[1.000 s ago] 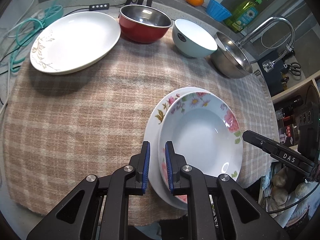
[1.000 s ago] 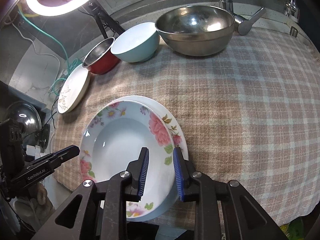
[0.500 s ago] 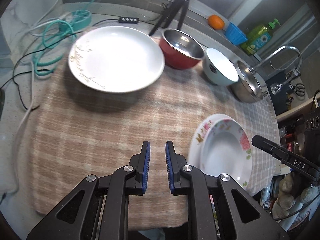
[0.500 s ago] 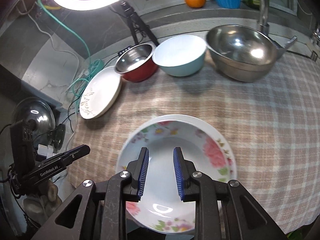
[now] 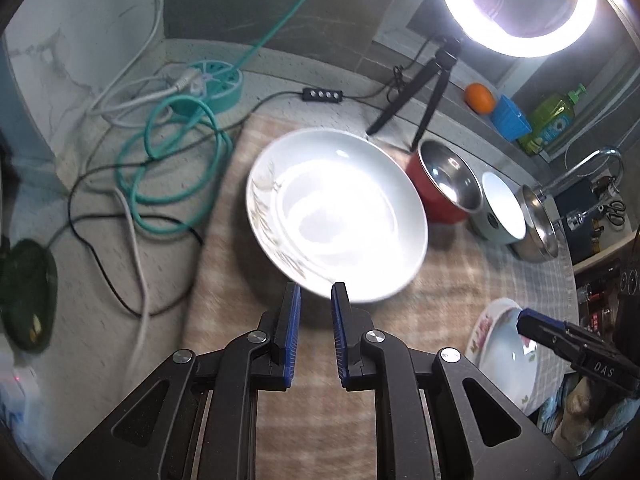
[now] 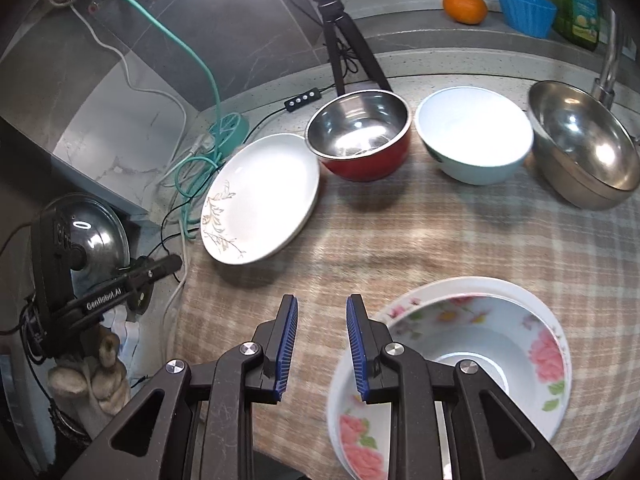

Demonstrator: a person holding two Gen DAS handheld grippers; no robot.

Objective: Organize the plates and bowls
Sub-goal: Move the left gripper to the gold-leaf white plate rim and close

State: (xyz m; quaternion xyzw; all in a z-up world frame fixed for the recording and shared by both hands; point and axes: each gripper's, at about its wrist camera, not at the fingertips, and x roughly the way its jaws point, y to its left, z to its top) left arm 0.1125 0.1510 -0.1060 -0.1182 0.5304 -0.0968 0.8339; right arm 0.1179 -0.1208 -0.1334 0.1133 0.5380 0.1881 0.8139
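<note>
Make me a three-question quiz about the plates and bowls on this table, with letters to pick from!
1. Where is the red bowl?
A. between the white plate and the light blue bowl
B. inside the steel bowl
C. on the flowered dish

2. How many bowls stand in the back row?
A. one
B. three
C. five

3. What is the left gripper holding?
A. the white plate
B. an orange
C. nothing

Answers: 1 A, its neighbours sit either side. 2 B, red, light blue, steel. 3 C, only cloth shows between its fingers.
</note>
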